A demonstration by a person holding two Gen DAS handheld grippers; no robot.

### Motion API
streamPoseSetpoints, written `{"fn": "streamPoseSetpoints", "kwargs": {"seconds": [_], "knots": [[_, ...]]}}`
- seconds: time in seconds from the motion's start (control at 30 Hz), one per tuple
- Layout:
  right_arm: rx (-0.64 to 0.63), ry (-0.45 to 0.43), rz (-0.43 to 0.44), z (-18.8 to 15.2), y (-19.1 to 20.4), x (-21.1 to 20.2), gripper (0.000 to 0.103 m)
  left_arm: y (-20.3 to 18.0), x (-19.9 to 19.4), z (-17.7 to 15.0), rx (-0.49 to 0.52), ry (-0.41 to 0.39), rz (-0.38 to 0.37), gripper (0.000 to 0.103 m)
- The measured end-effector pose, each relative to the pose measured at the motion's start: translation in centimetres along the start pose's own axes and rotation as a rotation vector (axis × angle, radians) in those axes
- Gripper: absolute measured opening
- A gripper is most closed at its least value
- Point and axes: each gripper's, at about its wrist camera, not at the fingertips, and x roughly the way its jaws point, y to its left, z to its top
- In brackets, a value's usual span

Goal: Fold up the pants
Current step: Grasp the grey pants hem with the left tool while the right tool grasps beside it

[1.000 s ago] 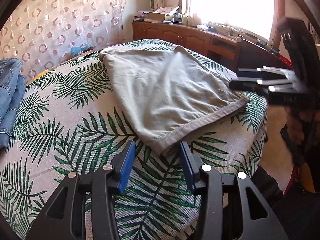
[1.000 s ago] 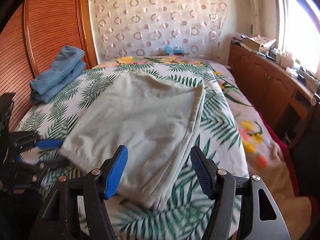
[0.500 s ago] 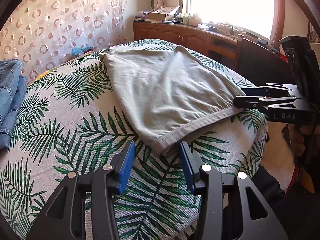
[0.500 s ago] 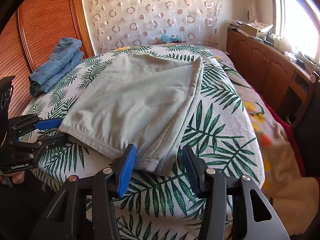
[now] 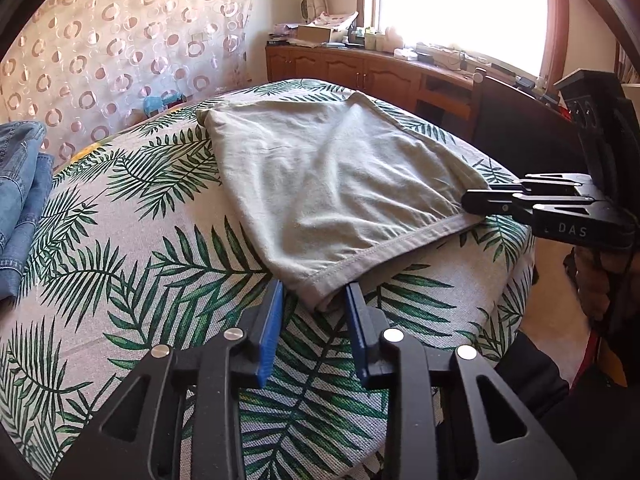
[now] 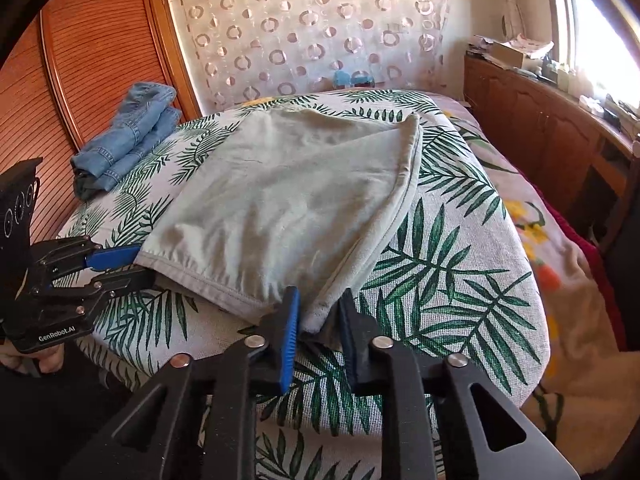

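1. The left gripper (image 5: 314,300) sat low at the near edge of the bed, its jaws having just been closing, with the near corner of the pants (image 5: 328,184) between its blue pads (image 5: 269,332). From its own camera a gap showed on either side of the cloth, so the pads looked not yet pressed on it, though the fisheye view made that hard to judge.
2. The right gripper (image 6: 316,312) had also just been closing its jaws, and they stood narrow, with the other near corner of the pants (image 6: 288,200) bunched between the pads (image 6: 289,336); the folded hem seemed pinched there.
3. In the left camera the right gripper (image 5: 468,202) reached in from the right edge with its tips at the hem's far end. In the right camera the left gripper (image 6: 138,264) came in from the left with one blue pad above the hem and one black finger below.
4. The pants were pale grey-green, folded lengthwise and laid flat across the leaf-print cover (image 5: 132,264), hem nearest the grippers.
5. Blue jeans (image 6: 128,136) lay folded at the far left of the bed, well apart from the pants.
6. Behind stood a circle-patterned curtain (image 6: 312,28), a slatted wooden door (image 6: 80,52) and a cluttered wooden cabinet (image 5: 372,72) under a bright window.
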Motion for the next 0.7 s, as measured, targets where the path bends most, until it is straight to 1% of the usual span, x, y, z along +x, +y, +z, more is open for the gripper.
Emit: {"fn": "streamPoseSetpoints", "kwargs": {"seconds": [0.2, 0.23, 0.27, 0.37, 0.4, 0.53, 0.7], "knots": [[0.004, -0.006, 0.006, -0.2, 0.1, 0.0, 0.013, 0.0, -0.1, -0.1, 0.003, -0.007, 0.007, 0.032], [0.004, -0.007, 0.006, -0.2, 0.2, 0.0, 0.013, -0.1, -0.1, -0.2, 0.007, -0.009, 0.003, 0.024], [0.009, -0.008, 0.010, -0.2, 0.1, 0.0, 0.013, -0.2, -0.1, -0.2, 0.009, -0.010, -0.005, 0.020], [0.018, -0.011, 0.022, -0.3, 0.1, 0.0, 0.012, -0.4, -0.3, 0.0, 0.011, -0.009, 0.008, 0.016], [0.017, -0.013, 0.023, -0.2, 0.1, -0.1, 0.011, -0.4, -0.3, 0.1, 0.009, -0.011, 0.011, 0.013], [0.009, -0.029, 0.034, 0.1, 0.5, -0.4, 0.011, -0.2, -1.6, 0.7, 0.001, -0.043, 0.016, 0.010], [-0.003, -0.079, 0.044, 1.1, 1.0, -1.8, 0.011, -0.3, -3.7, 1.8, -0.002, -0.096, 0.025, 0.009]]}}
